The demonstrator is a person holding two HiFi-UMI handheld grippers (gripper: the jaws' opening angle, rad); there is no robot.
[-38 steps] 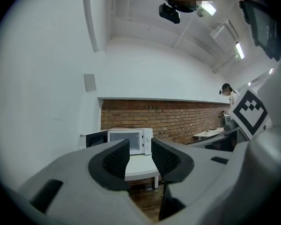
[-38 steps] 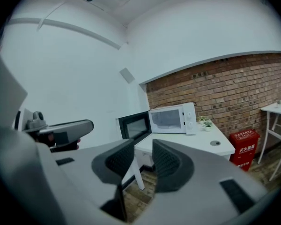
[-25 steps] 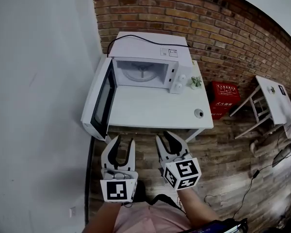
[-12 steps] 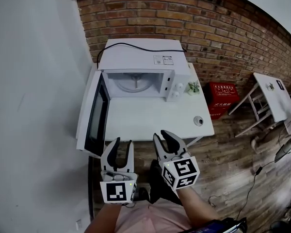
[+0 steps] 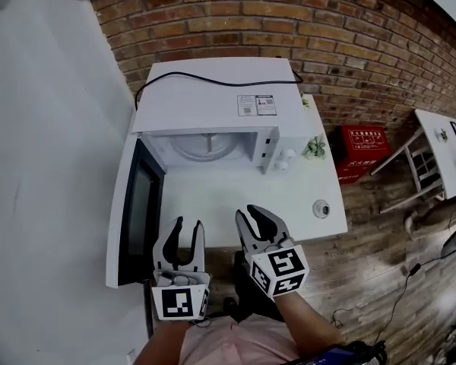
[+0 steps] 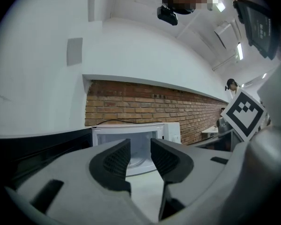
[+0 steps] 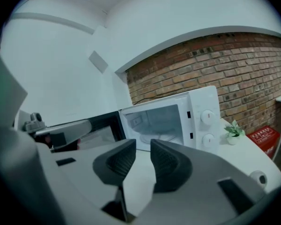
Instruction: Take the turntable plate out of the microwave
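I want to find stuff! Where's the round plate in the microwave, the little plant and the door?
round plate (image 5: 213, 147): head view, its visible front part.
little plant (image 5: 315, 147): head view, its leaves.
microwave door (image 5: 139, 213): head view, its dark window.

Head view looks down; both gripper views face the microwave (image 5: 213, 101).

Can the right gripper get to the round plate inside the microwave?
Probably yes. The door stands wide open and nothing lies between the right gripper and the plate; it just is not there yet.
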